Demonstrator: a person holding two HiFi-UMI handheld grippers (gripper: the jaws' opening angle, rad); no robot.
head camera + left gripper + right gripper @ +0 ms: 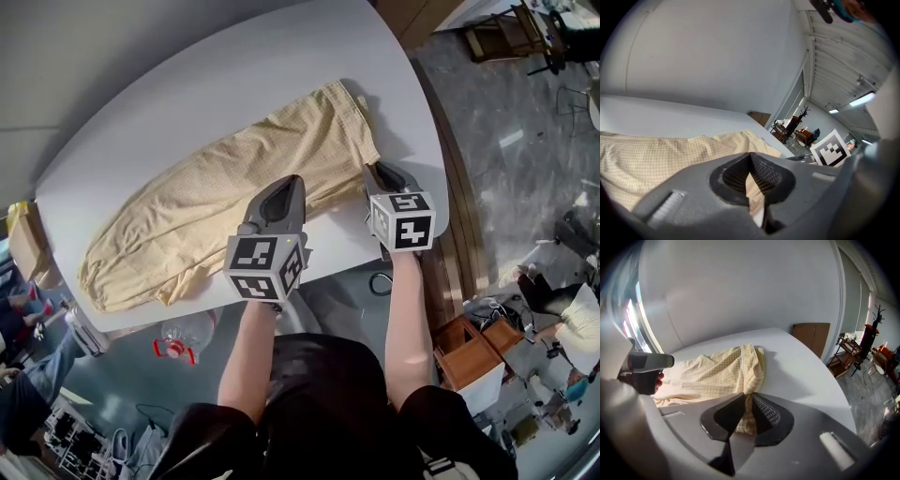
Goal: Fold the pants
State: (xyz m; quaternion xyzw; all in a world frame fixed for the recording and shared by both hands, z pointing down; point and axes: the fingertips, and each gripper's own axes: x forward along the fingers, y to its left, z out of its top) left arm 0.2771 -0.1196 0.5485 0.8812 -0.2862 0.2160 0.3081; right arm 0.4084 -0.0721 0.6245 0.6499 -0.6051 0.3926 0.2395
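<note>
Pale yellow checked pants (216,206) lie stretched slantwise across the white round table (234,84), waistband at the right. My left gripper (289,183) sits at the pants' near edge, around the middle. In the left gripper view its jaws meet at the tip (750,155) with yellow cloth (656,159) pinched between them. My right gripper (372,171) is at the near corner of the waistband. In the right gripper view its jaws (747,397) are closed on a fold of the pants (722,371).
The table's near edge runs just behind both grippers. Below it are a clear plastic bottle (183,336) with a red label, a brown bag (23,239) at the left and a wooden box (469,352) at the right. Another person's arm (28,394) shows at lower left.
</note>
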